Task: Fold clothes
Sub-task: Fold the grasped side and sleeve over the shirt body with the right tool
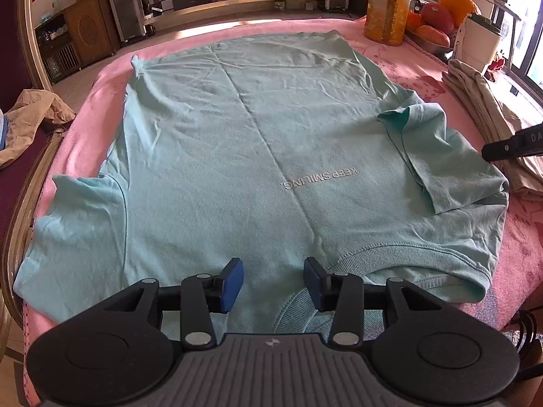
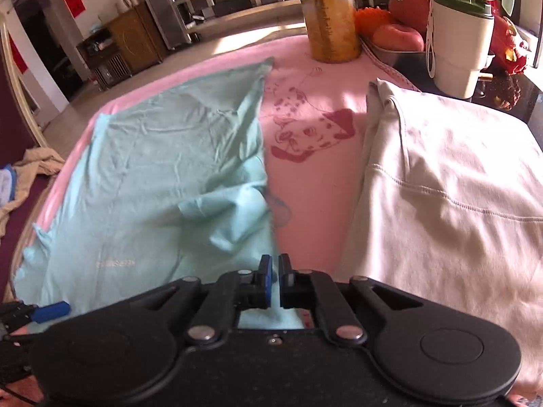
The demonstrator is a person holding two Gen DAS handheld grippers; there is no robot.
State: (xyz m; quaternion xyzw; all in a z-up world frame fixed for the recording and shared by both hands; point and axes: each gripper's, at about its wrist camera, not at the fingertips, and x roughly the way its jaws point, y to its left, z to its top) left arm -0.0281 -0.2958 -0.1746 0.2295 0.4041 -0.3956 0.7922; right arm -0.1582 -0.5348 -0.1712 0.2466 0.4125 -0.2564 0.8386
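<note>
Left wrist view: pink cloth (image 1: 529, 247) covers the tabletop. The tee (image 1: 237, 142) lies flat on it, print side up, collar nearest the camera, hem at the far end. Its sleeve on the right of this view is already folded inward over the body; the other sleeve is spread out. Folded beige garment (image 1: 482, 101) sits beside the tee, apart from it. Bottle (image 1: 387, 6), fruit bowl (image 1: 431, 42) and cup (image 1: 482, 44) stand at the far corner.

Left gripper (image 1: 273, 283): jaws half open, hovering over the collar area, nothing between them. Right gripper (image 2: 275, 278): jaws nearly closed, empty as far as I can tell, over the tee's edge by the folded sleeve.

Risks (judgement): the folded sleeve looks loose and rumpled, so a drag along that edge could flip it open. A pinch at the collar may catch only the top layer, leaving the fold skewed.

View differences: the right wrist view shows the dog print (image 2: 305, 132) on the pink cloth and the full beige garment. Only the left wrist view shows the collar, the lettering and the spread sleeve clearly.
</note>
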